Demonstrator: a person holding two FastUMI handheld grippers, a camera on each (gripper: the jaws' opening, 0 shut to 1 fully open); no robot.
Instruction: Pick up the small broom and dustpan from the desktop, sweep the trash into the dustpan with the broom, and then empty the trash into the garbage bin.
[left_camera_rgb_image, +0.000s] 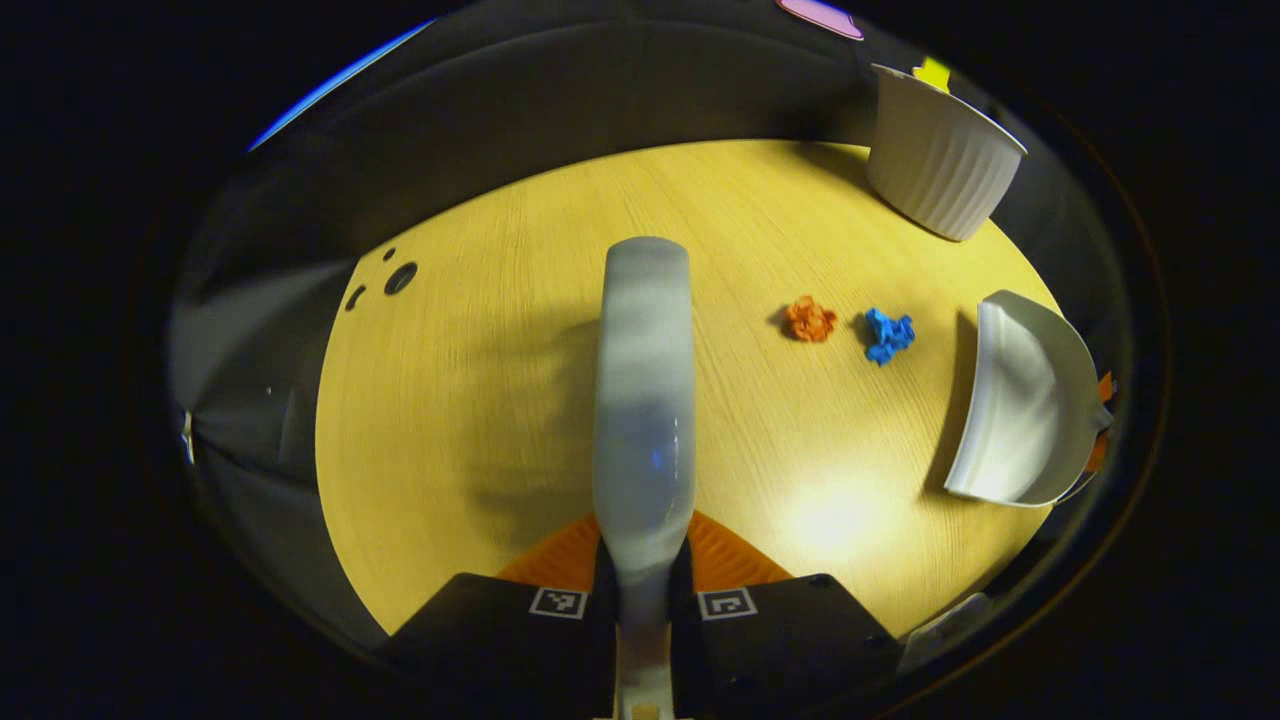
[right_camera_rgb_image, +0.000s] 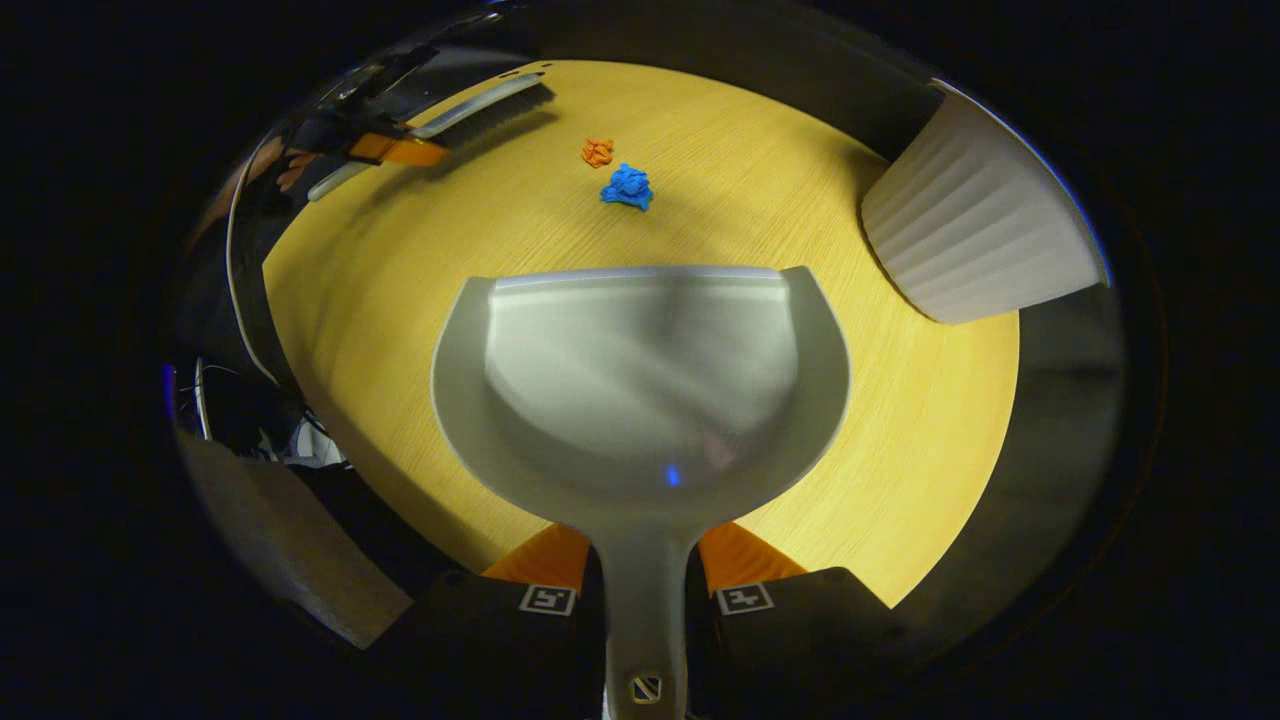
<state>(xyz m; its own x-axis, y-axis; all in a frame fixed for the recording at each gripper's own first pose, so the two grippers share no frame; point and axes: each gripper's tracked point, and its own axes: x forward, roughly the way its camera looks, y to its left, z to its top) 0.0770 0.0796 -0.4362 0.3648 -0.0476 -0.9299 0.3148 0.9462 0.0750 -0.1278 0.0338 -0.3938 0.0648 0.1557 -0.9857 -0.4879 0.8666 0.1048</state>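
Observation:
My left gripper (left_camera_rgb_image: 642, 575) is shut on the handle of the small grey broom (left_camera_rgb_image: 643, 390), which points forward above the yellow tabletop (left_camera_rgb_image: 480, 380). An orange paper wad (left_camera_rgb_image: 809, 319) and a blue paper wad (left_camera_rgb_image: 887, 334) lie to its right, with the dustpan (left_camera_rgb_image: 1025, 405) beyond them. In the right gripper view my right gripper (right_camera_rgb_image: 645, 575) is shut on the handle of the grey dustpan (right_camera_rgb_image: 640, 380), its lip facing the blue wad (right_camera_rgb_image: 627, 187) and the orange wad (right_camera_rgb_image: 597, 151). The broom (right_camera_rgb_image: 470, 112) and left gripper (right_camera_rgb_image: 385, 150) show at far left.
A white ribbed garbage bin (left_camera_rgb_image: 940, 160) stands at the table's far right corner, and looms close on the right in the right gripper view (right_camera_rgb_image: 975, 240). Small dark holes (left_camera_rgb_image: 399, 277) mark the tabletop at the left. The table's edges drop off into dark booth walls.

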